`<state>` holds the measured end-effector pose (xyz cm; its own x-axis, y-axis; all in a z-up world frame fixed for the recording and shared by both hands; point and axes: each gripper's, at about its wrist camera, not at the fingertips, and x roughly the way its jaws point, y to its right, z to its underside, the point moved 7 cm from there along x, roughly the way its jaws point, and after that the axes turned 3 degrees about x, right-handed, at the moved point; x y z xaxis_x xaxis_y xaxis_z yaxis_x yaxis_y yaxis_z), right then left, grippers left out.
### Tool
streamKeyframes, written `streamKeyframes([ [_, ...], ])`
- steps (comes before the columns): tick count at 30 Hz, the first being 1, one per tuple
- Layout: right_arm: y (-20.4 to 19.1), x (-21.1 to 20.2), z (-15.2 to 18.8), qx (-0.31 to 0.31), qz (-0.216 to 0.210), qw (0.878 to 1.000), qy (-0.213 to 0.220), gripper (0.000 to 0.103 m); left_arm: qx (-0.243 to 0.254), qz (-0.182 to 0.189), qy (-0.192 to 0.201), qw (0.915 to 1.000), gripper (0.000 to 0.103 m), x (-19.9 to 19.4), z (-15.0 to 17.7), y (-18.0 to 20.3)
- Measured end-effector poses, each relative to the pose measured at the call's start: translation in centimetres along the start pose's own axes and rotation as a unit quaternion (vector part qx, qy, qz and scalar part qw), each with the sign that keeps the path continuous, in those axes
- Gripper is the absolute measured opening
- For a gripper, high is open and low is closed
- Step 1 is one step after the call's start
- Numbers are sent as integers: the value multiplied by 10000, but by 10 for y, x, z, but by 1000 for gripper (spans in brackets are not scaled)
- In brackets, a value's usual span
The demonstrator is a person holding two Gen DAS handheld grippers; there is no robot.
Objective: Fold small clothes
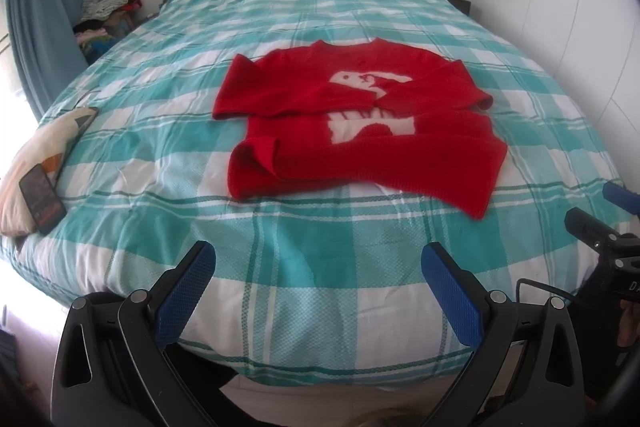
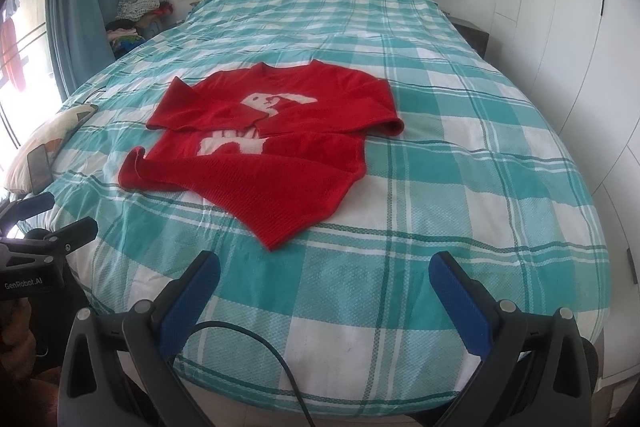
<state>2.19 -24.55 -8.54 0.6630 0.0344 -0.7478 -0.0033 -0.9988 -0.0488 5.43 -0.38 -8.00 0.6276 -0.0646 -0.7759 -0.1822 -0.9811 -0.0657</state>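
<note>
Sweater (image 1: 352,131), red knit, lies mid-frame on the checked bedspread (image 1: 304,267) with both sleeves crossed over its chest, judged soft, limp and light, best pinched at the near hem corners; left gripper (image 1: 318,291) and right gripper (image 2: 324,301) both spread, holding nothing.

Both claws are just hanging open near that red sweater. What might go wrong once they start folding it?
1. The red sweater has both sleeves already crossed over its front; a claw pinching the hem may catch only one layer, leaving a lopsided fold.
2. The checked bedspread is soft and wrinkled, so the right claw or left claw could grab it along with the knit.
</note>
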Motion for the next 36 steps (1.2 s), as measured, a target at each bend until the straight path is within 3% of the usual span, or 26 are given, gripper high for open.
streamKeyframes([
  [3,1,3,4,15,-5,10000,-76,103,-69,182,-1,9998,103,-1,0,2],
  [11,1,5,6,53,-50,9999,-92,103,-75,83,-22,9999,103,3,-1,-5],
  [16,12,13,4,337,-288,9990,12,103,-471,125,-77,9988,103,19,-8,-51],
  [20,18,40,11,751,-1054,9913,-222,103,-931,317,-197,9950,103,39,-11,-83],
  [24,3,82,14,1383,-2149,9648,-615,103,-992,531,-173,9935,103,47,-16,-80],
  [27,-15,119,7,1673,-2596,9481,-759,100,-1013,560,-184,9931,103,49,-17,-73],
  [29,-24,137,3,1790,-2596,9465,-688,87,-1042,557,-213,9928,103,51,-15,-74],
  [30,-25,143,0,1807,-2563,9475,-634,68,-1049,524,-235,9928,103,52,-14,-75],
  [31,-25,147,-1,1873,-2554,9462,-664,28,-1052,476,-262,9930,103,52,-12,-77],
  [32,-22,148,0,2028,-2595,9412,-759,8,-1066,422,-273,9930,103,52,-9,-82],
  [34,-14,135,3,2094,-2780,9338,-825,5,-1111,325,-274,9929,103,50,-4,-92],
  [36,0,108,11,1801,-2738,9416,-777,5,-1148,277,-268,9926,103,49,2,-100],
])
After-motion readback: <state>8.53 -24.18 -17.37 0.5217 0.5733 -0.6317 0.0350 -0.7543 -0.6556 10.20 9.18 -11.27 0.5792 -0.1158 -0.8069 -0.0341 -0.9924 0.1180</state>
